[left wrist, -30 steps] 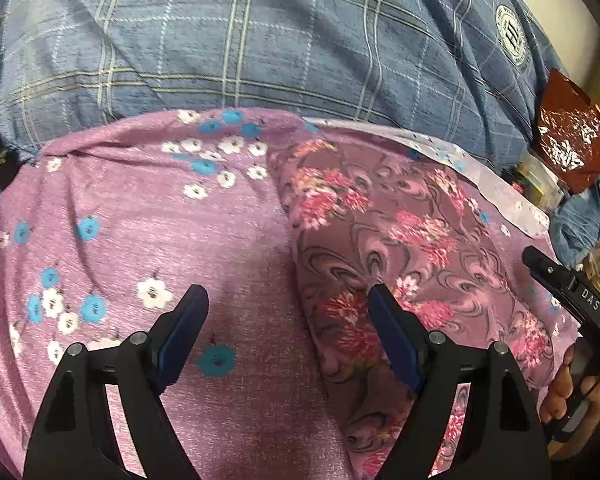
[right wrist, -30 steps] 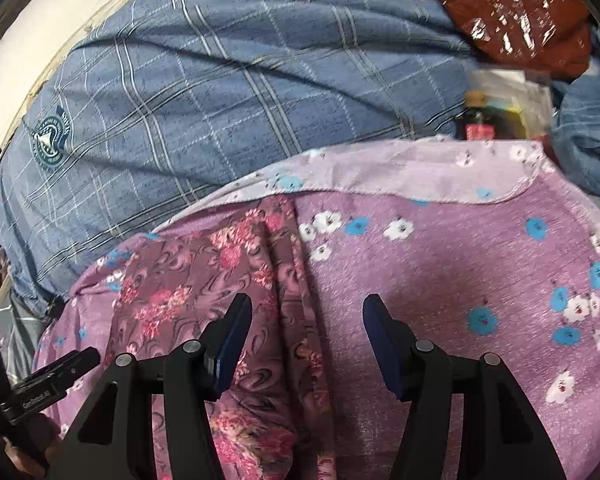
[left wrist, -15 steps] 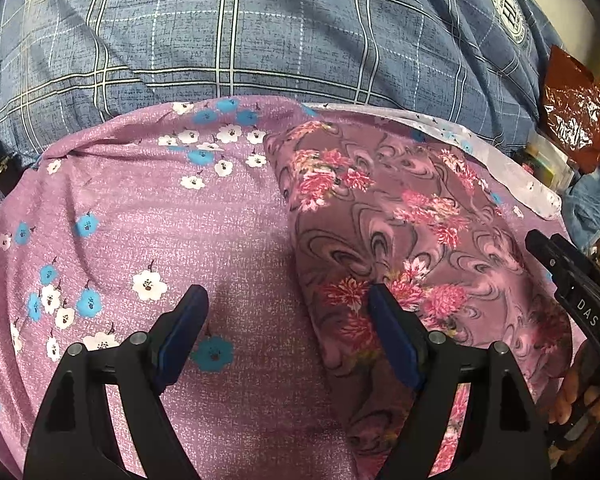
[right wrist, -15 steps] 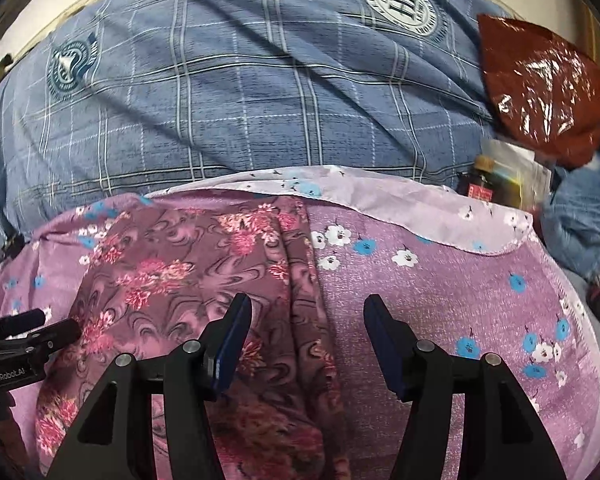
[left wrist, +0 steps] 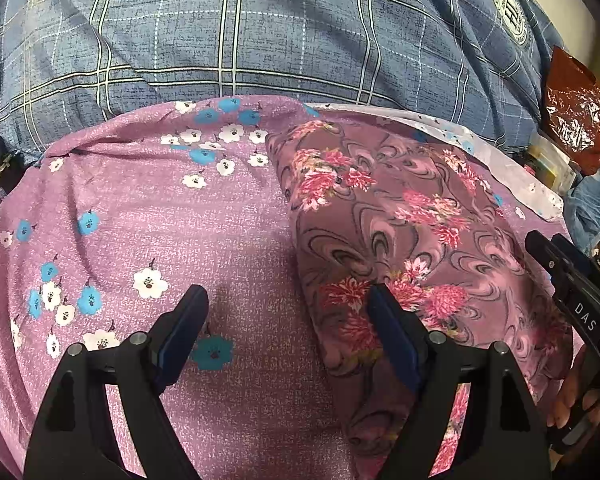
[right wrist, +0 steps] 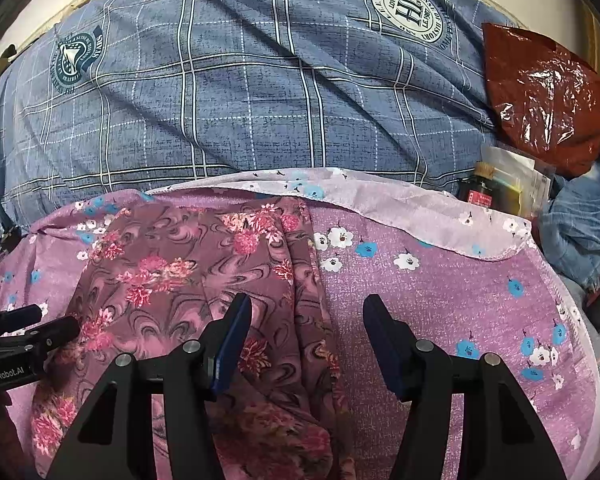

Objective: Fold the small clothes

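A folded maroon garment with pink flowers [left wrist: 400, 232] lies on a purple cloth with blue and white flowers [left wrist: 160, 232]. It also shows in the right wrist view [right wrist: 180, 280], on the purple cloth [right wrist: 440, 292]. My left gripper [left wrist: 288, 320] is open and empty above the garment's left edge. My right gripper [right wrist: 306, 328] is open and empty above the garment's right edge. The right gripper shows at the right edge of the left wrist view [left wrist: 572, 280], and the left gripper at the left edge of the right wrist view [right wrist: 24, 332].
A blue plaid sheet [right wrist: 240, 92] covers the bed behind the purple cloth. A red-brown plastic bag [right wrist: 540, 92], a dark bottle [right wrist: 480, 196] and blue denim [right wrist: 576, 232] lie at the back right. The purple cloth's far edge is turned over [right wrist: 400, 204].
Both grippers stayed open and drew back a little from the garment. The right wrist view swung to the left, so more of the plaid sheet and the garment shows.
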A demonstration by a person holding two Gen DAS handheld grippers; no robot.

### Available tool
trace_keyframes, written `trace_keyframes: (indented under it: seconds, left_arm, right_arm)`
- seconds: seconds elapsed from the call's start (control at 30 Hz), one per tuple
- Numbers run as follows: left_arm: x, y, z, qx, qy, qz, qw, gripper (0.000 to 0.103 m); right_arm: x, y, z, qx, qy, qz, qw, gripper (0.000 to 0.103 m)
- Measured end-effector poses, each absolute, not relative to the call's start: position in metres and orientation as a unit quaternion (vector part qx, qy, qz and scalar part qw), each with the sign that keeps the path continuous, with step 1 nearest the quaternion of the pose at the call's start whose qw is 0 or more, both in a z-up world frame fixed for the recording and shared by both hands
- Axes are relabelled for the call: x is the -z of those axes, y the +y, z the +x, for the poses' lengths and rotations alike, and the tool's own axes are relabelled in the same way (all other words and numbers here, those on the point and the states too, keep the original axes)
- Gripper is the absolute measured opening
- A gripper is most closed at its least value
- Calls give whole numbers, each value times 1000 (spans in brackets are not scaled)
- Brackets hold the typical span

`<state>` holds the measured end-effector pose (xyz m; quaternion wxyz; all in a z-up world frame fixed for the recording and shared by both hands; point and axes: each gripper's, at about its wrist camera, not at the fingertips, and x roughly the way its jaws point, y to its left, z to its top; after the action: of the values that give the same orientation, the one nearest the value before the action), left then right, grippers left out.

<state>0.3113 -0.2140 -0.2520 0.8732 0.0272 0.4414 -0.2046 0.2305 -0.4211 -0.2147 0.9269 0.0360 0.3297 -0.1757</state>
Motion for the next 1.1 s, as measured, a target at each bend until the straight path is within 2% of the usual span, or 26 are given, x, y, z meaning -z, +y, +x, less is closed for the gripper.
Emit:
trace_keyframes:
  seconds: [0.83,1.1]
  left_arm:
    - [242,-215,301,215,442,30,871,82]
    - [229,-214,292,213,413,48,884,83]
  right_arm:
    - [221,-405,228,189,347,-6,919,60]
    - [216,-402,224,193,331,-4,924,58]
